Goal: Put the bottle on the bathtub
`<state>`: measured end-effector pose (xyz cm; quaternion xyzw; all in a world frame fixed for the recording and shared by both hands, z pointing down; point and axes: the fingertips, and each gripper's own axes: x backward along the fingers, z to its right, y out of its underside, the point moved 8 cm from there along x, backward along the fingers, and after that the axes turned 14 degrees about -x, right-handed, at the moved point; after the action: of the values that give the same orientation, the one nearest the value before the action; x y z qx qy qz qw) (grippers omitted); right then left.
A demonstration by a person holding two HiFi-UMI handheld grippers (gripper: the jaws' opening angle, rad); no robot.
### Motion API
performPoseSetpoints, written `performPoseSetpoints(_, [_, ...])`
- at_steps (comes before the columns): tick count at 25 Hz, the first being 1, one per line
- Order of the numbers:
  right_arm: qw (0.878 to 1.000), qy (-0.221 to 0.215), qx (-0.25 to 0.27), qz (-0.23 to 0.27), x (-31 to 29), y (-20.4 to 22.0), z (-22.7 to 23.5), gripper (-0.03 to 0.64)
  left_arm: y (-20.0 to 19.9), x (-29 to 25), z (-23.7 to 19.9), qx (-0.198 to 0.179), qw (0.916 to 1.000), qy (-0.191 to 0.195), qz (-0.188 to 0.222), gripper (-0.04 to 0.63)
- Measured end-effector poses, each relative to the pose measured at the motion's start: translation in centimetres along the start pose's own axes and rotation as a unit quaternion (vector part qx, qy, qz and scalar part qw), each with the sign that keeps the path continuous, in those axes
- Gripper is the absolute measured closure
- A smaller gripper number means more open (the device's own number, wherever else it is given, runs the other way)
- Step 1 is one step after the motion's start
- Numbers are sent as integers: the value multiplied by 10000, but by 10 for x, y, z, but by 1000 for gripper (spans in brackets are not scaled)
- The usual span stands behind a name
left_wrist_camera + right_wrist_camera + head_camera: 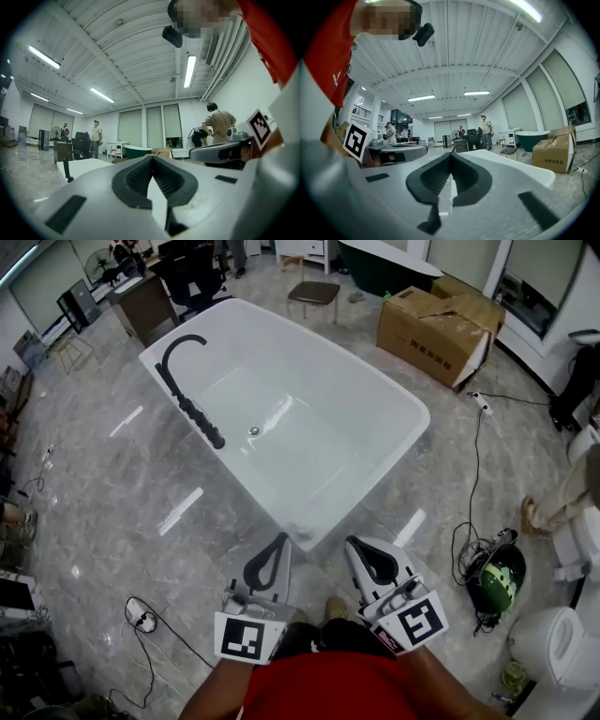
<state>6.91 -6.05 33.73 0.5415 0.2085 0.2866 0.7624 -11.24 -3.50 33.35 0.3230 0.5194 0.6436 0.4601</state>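
The white bathtub [411,405] stands on the marble floor ahead of me, empty, with a black curved faucet [187,399] on its left rim. No bottle shows in any view. My left gripper [283,539] and right gripper [350,543] hang side by side just short of the tub's near corner, pointing forward. Both are shut with nothing between the jaws. In the left gripper view the left gripper [151,157] has its pads pressed together, with the bathtub [86,166] beyond. The right gripper [451,154] looks the same in its own view, beside the bathtub [513,168].
A cardboard box [437,324], a brown stool [314,293] and a dark green tub [384,262] stand beyond the bathtub. Cables [473,512], a green helmet [498,577] and a white toilet [555,643] lie at the right. A socket with cord [142,620] lies at the left. People stand far off.
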Motion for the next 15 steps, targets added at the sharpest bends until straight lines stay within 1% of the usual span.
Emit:
performPoseSetpoints(6, [10000,11,14,64,5,-8,-1,612,-12,6,6,-26,9999,56,110,584])
performPoseSetpoints(15, [9998,-13,145,121,8,-14,-4,612,-18,5,9,-19,9997,132,186,584])
